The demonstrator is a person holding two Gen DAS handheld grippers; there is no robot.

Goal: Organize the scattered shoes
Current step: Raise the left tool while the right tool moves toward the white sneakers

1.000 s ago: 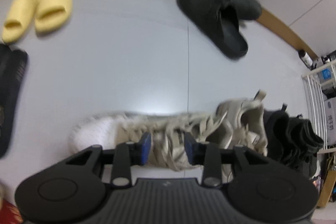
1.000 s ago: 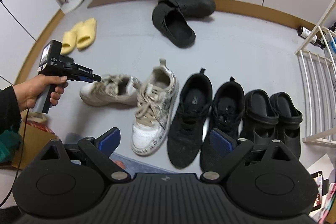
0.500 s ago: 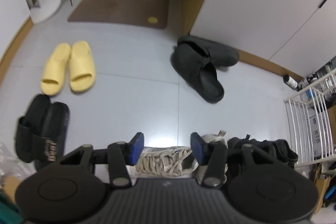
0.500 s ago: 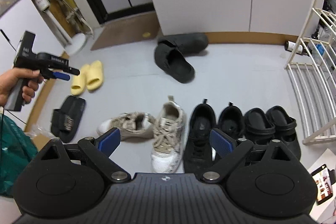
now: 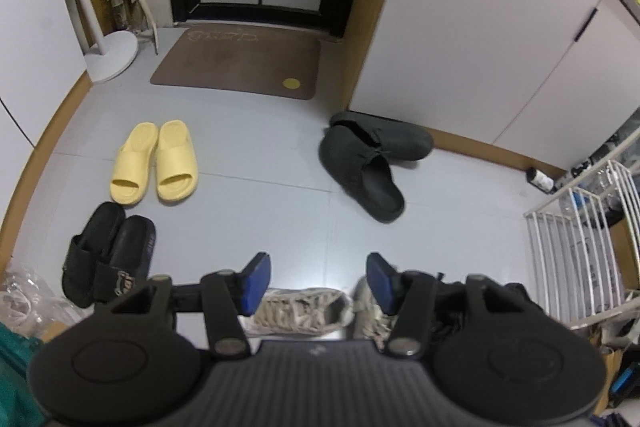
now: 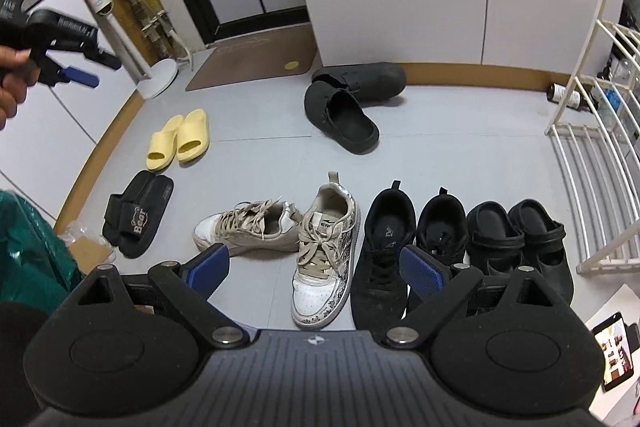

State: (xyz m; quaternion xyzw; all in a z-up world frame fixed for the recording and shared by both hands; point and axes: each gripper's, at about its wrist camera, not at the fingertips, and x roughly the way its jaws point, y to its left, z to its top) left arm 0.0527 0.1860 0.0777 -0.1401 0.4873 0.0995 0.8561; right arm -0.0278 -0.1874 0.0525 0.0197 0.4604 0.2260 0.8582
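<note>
A grey entry floor [image 6: 460,131] carries the shoes. One beige sneaker [image 6: 248,227] lies crosswise, touching its mate [image 6: 324,259] left of the black pairs; best gripped mid-body and turned parallel. The left gripper [image 5: 318,283] hangs high, angled down, jaws opening, empty. The right gripper [image 6: 316,267] hovers open, empty.

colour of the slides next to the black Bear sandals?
Pale yellow, plain. The yellow slides show best in the left wrist view, side by side just beyond the black sandals.

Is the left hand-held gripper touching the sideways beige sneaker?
Apart. The right wrist view shows the left hand-held gripper raised far above the beige sneaker.
</note>
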